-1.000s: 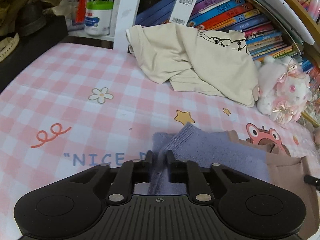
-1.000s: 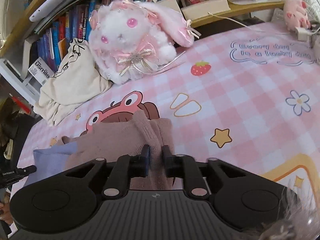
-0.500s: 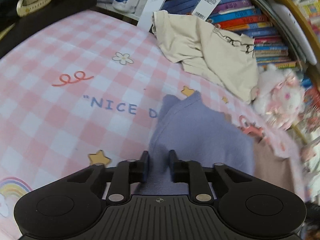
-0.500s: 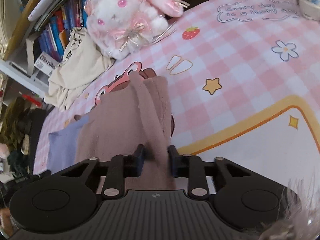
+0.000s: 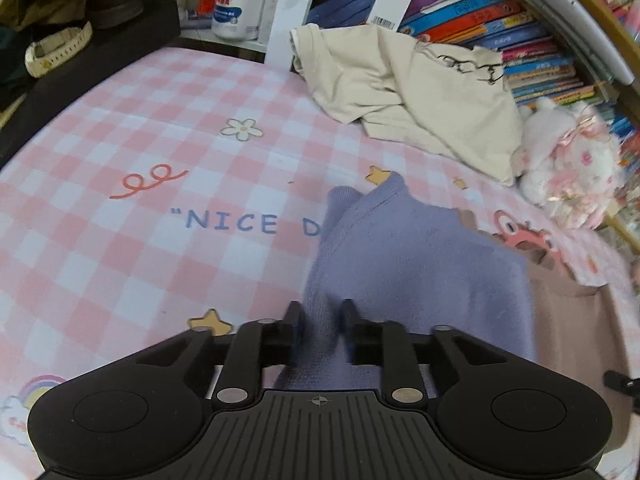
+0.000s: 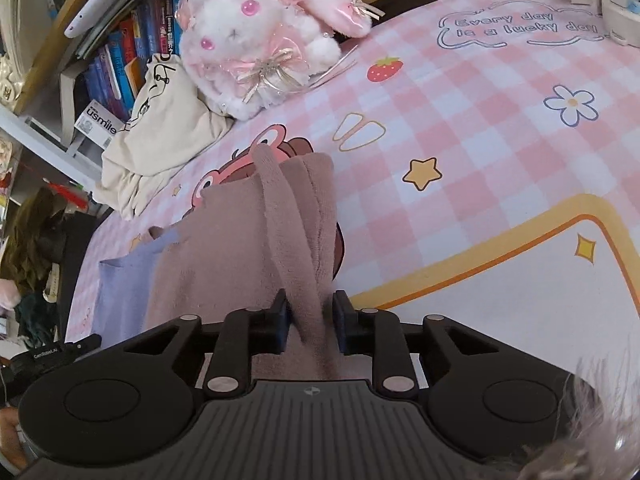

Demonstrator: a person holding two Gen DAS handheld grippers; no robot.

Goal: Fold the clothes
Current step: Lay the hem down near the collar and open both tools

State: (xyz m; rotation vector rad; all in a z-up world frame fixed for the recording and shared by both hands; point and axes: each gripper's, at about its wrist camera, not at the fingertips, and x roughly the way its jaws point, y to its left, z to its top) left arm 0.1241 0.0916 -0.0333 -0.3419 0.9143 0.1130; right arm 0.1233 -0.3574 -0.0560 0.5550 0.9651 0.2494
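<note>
A soft knit garment lies on the pink checked cloth. Its purple part is on the left and its brown part on the right. My left gripper has the near purple edge between its fingers. Its jaws are opening, and the fabric still fills the gap. My right gripper holds a raised fold of the brown part. Its jaws are also easing apart, with the fold still between the pads. The brown part shows at the right of the left wrist view, the purple part at the left of the right wrist view.
A crumpled cream shirt lies at the back against a row of books. Beside it sits a white and pink plush rabbit. A white tub and dark clutter stand at the back left. Small white items sit far right.
Both grippers have drawn back toward the near side with the garment, so more purple and brown cloth now lies stretched out ahead of the fingers.
</note>
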